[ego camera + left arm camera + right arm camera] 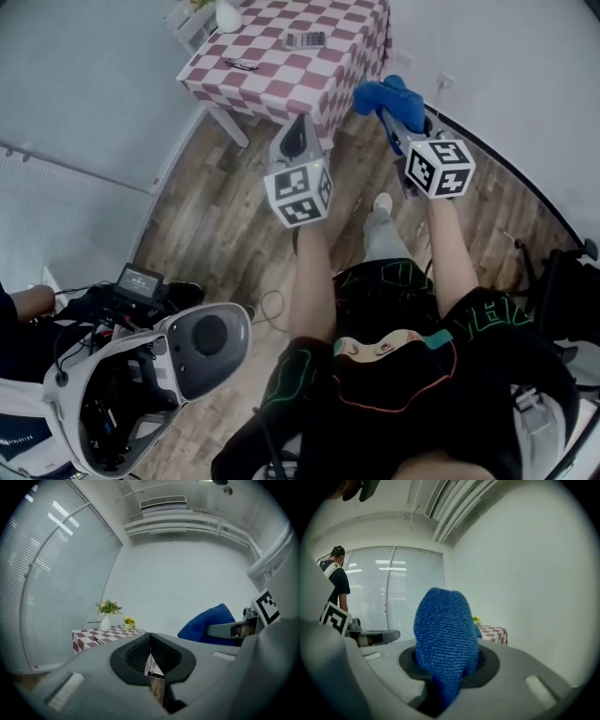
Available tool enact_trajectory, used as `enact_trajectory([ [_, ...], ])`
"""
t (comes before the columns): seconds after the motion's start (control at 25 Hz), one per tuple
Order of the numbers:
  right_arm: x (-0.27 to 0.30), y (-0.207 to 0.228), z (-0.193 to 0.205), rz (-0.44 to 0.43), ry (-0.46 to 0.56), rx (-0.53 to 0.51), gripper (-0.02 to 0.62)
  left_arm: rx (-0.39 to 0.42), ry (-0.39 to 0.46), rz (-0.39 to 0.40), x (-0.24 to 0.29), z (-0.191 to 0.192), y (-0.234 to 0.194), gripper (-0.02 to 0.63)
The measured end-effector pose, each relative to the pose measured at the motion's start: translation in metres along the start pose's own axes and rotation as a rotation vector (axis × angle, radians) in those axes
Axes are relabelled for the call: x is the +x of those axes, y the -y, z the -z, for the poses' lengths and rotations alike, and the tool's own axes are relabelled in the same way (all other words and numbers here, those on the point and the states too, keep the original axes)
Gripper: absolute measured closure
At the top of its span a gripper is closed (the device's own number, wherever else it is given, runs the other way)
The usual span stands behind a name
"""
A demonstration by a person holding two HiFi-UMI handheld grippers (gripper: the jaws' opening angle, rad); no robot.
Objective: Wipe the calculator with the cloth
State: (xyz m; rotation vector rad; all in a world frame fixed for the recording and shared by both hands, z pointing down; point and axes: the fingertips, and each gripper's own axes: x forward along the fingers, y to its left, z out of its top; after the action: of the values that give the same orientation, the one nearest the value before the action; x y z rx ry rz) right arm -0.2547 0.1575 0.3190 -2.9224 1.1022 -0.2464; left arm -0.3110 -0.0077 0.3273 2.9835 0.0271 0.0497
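Observation:
The calculator (306,39) lies on a red-and-white checked table (281,70) at the top of the head view, well ahead of both grippers. My right gripper (392,117) is shut on a blue cloth (386,97), held in the air over the wooden floor near the table's right corner. In the right gripper view the cloth (445,637) bulges out from between the jaws and hides them. My left gripper (298,136) hangs beside it, shut and holding nothing; its pads (140,653) meet at the tips. The cloth (211,623) shows at the right of the left gripper view.
A small dark object (241,64) and a white vase (228,14) also sit on the table; the vase with flowers (107,616) shows in the left gripper view. A white-and-grey machine (150,375) stands low left. A person (336,576) stands by the blinds.

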Motion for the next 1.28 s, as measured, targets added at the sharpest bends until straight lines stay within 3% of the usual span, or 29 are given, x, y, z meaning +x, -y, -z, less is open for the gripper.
enact_trajectory([
  [0.44, 0.084, 0.047, 0.022, -0.067, -0.105, 0.026, 0.483, -0.040, -0.099, -0.068, 0.083, 0.036, -0.018, 0.595],
  [0.96, 0.195, 0.156, 0.063, -0.130, -0.263, 0.124, 0.483, -0.070, -0.278, -0.145, 0.222, 0.090, -0.008, 0.595],
  [1.28, 0.248, 0.224, 0.043, -0.134, -0.249, 0.120, 0.483, -0.074, -0.257, -0.147, 0.300, 0.086, 0.011, 0.595],
])
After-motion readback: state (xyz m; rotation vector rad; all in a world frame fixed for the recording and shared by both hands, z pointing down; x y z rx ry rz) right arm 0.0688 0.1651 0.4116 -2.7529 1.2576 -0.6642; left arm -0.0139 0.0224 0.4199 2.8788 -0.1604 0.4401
